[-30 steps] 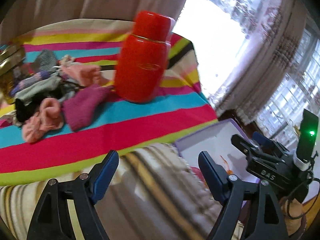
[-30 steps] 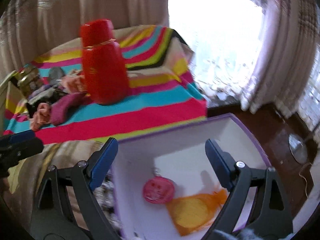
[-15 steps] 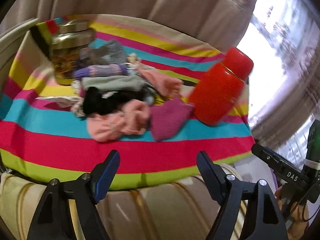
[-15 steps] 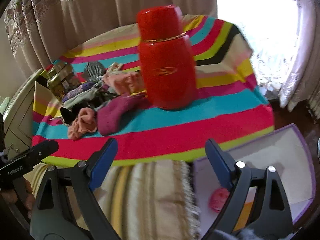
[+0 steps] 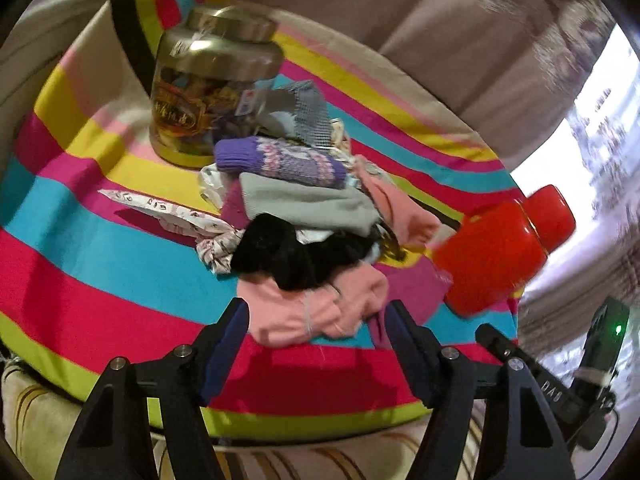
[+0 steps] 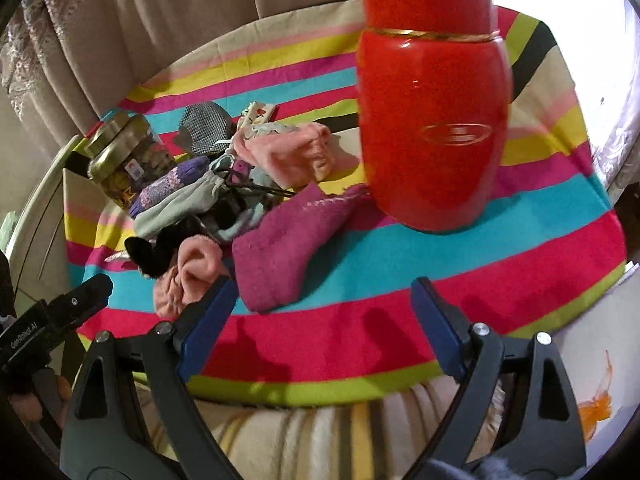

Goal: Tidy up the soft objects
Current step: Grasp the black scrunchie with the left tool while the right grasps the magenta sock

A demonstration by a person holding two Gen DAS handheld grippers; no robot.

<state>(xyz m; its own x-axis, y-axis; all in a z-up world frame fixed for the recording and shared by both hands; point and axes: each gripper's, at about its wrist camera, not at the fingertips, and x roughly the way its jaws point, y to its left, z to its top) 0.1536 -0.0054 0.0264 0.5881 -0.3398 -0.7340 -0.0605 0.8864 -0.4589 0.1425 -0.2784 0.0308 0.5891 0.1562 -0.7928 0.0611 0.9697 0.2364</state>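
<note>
Striped cloth [image 5: 100, 264] in pink, teal, yellow and red covers the round table, with beige curtains behind and a bright window to the right. Nearest the front edge, the left gripper [image 5: 316, 316] points down at the pile of soft things; its jaws are closing, part-way in, with nothing pressed between them yet, though the pink sock [image 5: 312, 312] lies just beyond the tips. The right gripper [image 6: 320, 296] stands wide and empty over the red stripe at the front edge, the magenta sock [image 6: 280, 252] just past its left finger.

Further in, the black sock [image 5: 280, 252], grey sock [image 5: 304, 204] and purple patterned sock [image 5: 280, 160] are heaped together. Toward the back-left edge stands the glass jar [image 5: 200, 92]; the red flask [image 6: 432, 120] stands near the right edge.

A second earlier both views looked off the table's right side at a purple-rimmed box holding two small items; now both face the heap. That suggests one drop-off is finished and the next pick, probably the pink sock, is beginning.
</note>
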